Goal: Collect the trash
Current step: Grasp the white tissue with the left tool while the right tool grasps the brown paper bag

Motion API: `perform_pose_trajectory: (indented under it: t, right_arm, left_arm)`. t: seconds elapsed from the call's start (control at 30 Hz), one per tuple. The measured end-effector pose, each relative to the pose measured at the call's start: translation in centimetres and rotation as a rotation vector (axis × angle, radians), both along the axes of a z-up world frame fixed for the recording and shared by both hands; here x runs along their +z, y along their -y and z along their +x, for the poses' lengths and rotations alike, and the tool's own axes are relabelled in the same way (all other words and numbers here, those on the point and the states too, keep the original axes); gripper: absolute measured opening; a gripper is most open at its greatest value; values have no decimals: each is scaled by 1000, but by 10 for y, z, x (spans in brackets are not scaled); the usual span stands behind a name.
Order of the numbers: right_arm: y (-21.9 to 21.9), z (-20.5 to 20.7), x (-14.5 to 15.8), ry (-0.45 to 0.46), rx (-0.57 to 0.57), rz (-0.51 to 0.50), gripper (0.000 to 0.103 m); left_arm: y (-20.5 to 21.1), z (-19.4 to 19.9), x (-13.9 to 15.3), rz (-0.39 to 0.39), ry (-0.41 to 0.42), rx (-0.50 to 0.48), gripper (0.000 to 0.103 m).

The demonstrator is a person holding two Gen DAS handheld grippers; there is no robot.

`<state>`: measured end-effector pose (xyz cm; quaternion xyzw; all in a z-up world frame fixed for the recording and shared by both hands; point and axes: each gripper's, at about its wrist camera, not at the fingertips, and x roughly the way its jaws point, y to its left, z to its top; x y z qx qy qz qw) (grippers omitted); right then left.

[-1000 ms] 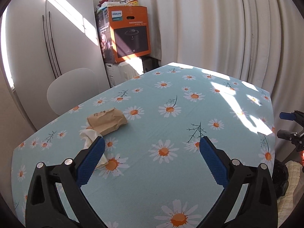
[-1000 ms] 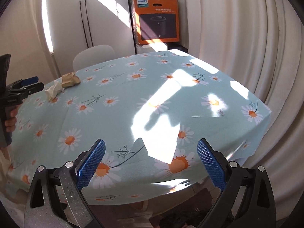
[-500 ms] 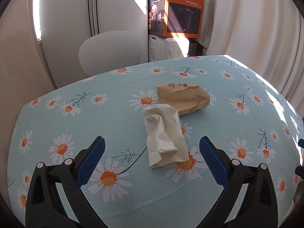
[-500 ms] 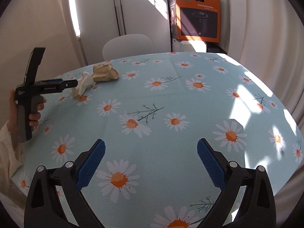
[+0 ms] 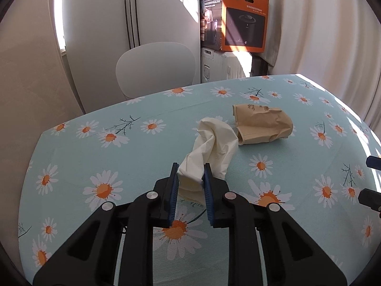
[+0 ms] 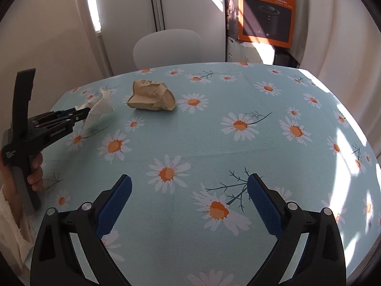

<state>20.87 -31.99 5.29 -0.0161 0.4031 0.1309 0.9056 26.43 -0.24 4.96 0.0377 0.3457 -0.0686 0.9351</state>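
A crumpled white tissue [image 5: 212,143] lies on the daisy-print tablecloth [image 5: 119,166], and its near end sits between the blue pads of my left gripper [image 5: 190,174], whose jaws are closing onto it and press its sides. From the right wrist view the same tissue [image 6: 101,104] hangs at the tip of the left gripper [image 6: 82,114], held by a person's hand. A crushed brown paper bag [image 5: 262,125] rests just beyond the tissue, also visible as the brown bag [image 6: 152,96]. My right gripper [image 6: 189,190] hovers open over bare cloth, well short of the bag.
A white chair [image 5: 157,66] stands behind the table's far edge, before tall cabinet doors. An orange appliance box [image 5: 245,21] sits on white units at the back right, by curtains [image 5: 328,35]. The right gripper's tips [image 5: 371,181] show at the far right edge.
My left gripper moved up to the tissue and its jaws came together around the tissue's near end. The right gripper swung left across the table, bringing the bag and the left gripper nearer.
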Motion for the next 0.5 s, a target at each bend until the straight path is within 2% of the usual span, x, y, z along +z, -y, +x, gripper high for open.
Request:
perform_pose_trajectory:
  t: [0.13,0.27,0.43,0.5]
  right_arm:
    - [-26,25,11,15,7,-10,93]
    - [-47,51,18,-5,-6,30,93]
    - [-71,87,9,-60,-49,86,93]
    - [-81,102,3,-73,-73,71,93]
  left_arm:
    - [-11,-4,6,20,29,40,21]
    - [-23,-2,9,27,41,80,21]
    - [-39,3,11,26,45,124,21]
    - [-45,5,12,18,43,136,21]
